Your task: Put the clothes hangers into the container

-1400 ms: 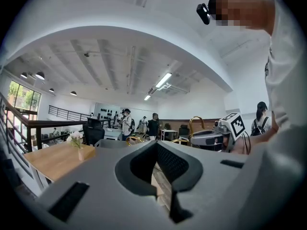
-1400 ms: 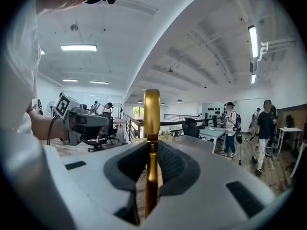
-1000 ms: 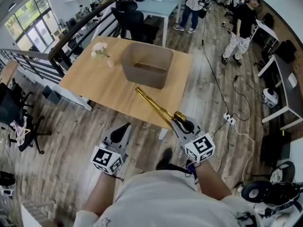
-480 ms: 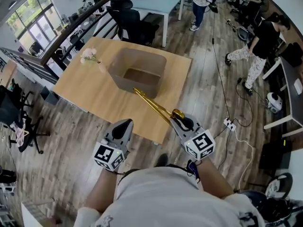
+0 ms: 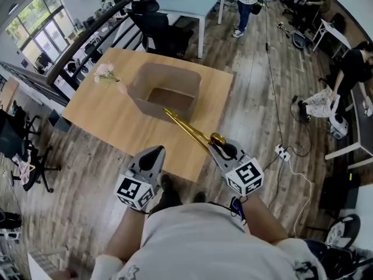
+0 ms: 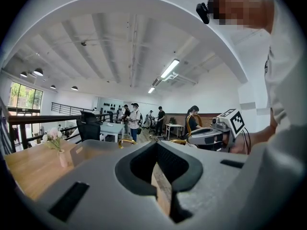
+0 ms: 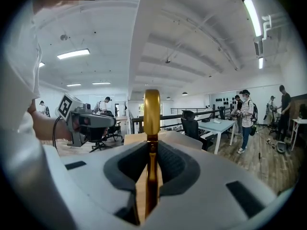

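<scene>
Wood table (image 5: 108, 107) upper left: my right gripper (image 5: 219, 148) clamps the gold hanger (image 5: 187, 130) at its hook end, tip near the bin (image 5: 140, 88), and I judge it light, stiff, slick metal, likely to swivel, while my left gripper (image 5: 152, 153) is a slit apart, empty.

Open-plan office on an upper level. Indicators: wooden table (image 5: 105, 112), a light-blue desk (image 5: 192, 4) and black swivel chairs (image 5: 157, 31) far, a railing (image 5: 87, 45) and large windows (image 5: 35, 19) left, ceiling strip lights (image 6: 170, 68), a floor power strip (image 5: 281, 151) right.
</scene>
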`<state>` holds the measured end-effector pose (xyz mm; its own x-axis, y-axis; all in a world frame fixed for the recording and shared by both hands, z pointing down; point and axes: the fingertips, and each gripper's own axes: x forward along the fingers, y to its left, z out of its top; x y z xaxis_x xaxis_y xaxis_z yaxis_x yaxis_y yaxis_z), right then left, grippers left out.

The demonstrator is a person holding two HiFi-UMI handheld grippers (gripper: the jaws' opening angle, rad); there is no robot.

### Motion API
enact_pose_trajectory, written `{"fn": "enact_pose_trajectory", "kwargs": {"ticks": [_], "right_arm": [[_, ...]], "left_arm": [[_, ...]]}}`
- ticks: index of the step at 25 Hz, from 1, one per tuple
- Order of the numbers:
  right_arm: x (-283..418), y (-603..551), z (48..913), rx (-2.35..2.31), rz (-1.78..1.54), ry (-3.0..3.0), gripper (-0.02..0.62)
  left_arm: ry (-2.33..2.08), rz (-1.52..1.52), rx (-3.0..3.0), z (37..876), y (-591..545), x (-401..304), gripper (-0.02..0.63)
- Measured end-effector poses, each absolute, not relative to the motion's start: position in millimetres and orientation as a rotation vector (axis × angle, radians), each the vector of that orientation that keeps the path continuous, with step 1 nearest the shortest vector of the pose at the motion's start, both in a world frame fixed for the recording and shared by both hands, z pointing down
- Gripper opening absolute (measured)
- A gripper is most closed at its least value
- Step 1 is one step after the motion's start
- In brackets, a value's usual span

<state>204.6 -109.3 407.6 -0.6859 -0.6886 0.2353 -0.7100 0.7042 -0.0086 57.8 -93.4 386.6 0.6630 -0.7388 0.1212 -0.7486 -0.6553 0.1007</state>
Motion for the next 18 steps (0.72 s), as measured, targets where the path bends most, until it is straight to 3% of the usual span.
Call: {"fn": "enact_pose_trajectory", "kwargs": {"ticks": [18], "right_arm": [[147.0, -198.1, 413.4, 1.109, 0.154, -2.616, 0.067]], "left_arm": [[-1.157, 0.108, 2.726, 396.9, -177.9, 10.7, 0.006]]}}
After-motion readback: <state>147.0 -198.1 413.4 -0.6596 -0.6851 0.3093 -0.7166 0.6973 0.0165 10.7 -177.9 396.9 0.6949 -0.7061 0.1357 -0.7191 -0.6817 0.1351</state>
